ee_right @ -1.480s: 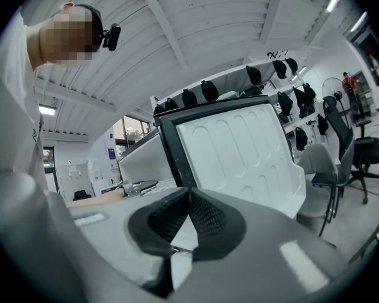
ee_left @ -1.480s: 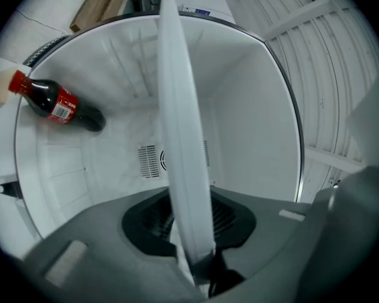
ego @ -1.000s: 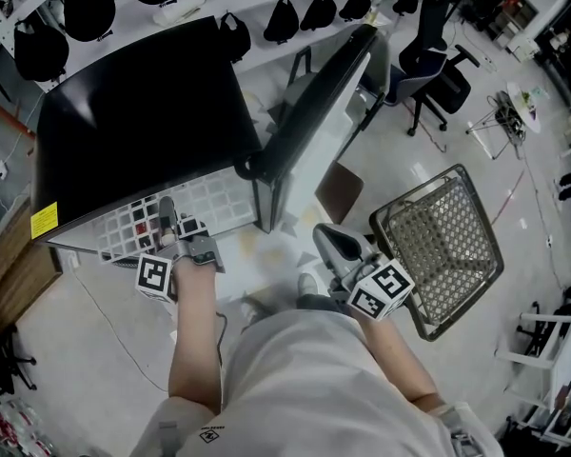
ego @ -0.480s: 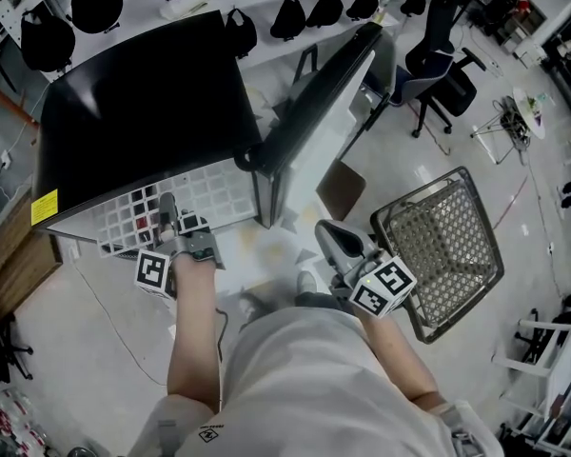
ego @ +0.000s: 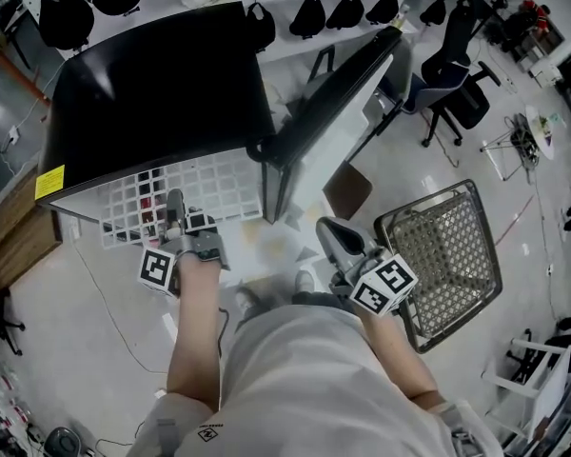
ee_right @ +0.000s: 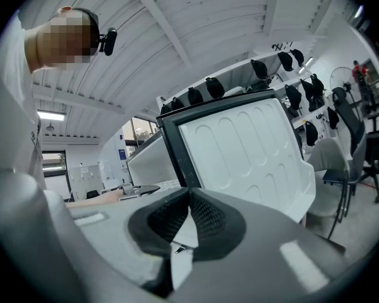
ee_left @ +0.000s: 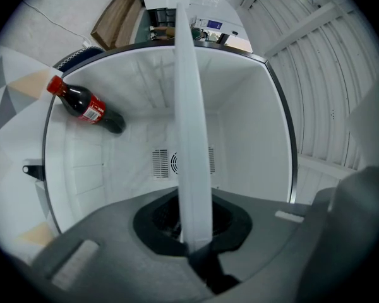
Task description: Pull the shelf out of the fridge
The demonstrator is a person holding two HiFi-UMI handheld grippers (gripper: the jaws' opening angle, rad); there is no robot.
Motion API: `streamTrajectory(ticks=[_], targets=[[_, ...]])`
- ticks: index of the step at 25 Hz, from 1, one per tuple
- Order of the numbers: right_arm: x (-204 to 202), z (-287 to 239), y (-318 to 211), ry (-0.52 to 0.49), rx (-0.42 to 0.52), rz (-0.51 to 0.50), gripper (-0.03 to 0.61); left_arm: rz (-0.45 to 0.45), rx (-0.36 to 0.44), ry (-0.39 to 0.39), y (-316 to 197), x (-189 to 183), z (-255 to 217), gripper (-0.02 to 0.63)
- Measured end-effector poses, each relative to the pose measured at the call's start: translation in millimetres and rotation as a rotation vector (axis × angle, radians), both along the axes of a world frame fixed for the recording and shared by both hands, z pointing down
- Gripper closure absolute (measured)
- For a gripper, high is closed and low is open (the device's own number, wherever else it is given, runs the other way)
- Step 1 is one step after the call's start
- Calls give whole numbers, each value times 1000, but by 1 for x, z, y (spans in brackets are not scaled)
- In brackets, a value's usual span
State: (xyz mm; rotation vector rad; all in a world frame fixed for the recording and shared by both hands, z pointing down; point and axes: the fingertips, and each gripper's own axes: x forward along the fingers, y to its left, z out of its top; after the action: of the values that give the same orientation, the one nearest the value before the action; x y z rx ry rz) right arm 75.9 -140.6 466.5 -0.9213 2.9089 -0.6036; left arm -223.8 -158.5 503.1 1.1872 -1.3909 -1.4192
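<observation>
**Q:** Which step of the task is shown?

**A:** The pull itself. The fridge (ego: 152, 93) stands at far left with its door (ego: 333, 112) swung open to the right. The white wire shelf (ego: 209, 193) juts from the fridge's open near side towards the person, with part of it under the black top. The left gripper (ego: 174, 206) is clamped on the shelf's near edge. In the left gripper view that edge runs as a white strip straight between the closed jaws.

**Q:** And the right gripper?

**A:** The right gripper (ego: 328, 231) is held near the person's body, right of the door and well apart from the shelf. Its jaws are together with nothing between them.

**Q:** How far along is the task, as a judgement?

**A:** Roughly midway. A good part of the shelf is out, but its far edge appears to sit inside the fridge.

**Q:** What does the next move call for?

**A:** A steady, level draw towards the person, so that the shelf does not tilt or jam. A bottle (ee_left: 85, 106) is visible inside the fridge, but whether it rests on this shelf cannot be told. Once the shelf clears the fridge, one grip on its near edge will carry it badly. The free right gripper could take the right side of that edge. The wire basket (ego: 428, 201) on the floor at right is well apart from the pulling path.
</observation>
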Motion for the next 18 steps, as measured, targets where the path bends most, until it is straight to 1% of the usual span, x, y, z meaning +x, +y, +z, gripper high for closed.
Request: streamTrajectory(ticks=[18], targets=[[-25,5,-9,-2,-10,-109,566,-20,16,13,28,12,1,592]])
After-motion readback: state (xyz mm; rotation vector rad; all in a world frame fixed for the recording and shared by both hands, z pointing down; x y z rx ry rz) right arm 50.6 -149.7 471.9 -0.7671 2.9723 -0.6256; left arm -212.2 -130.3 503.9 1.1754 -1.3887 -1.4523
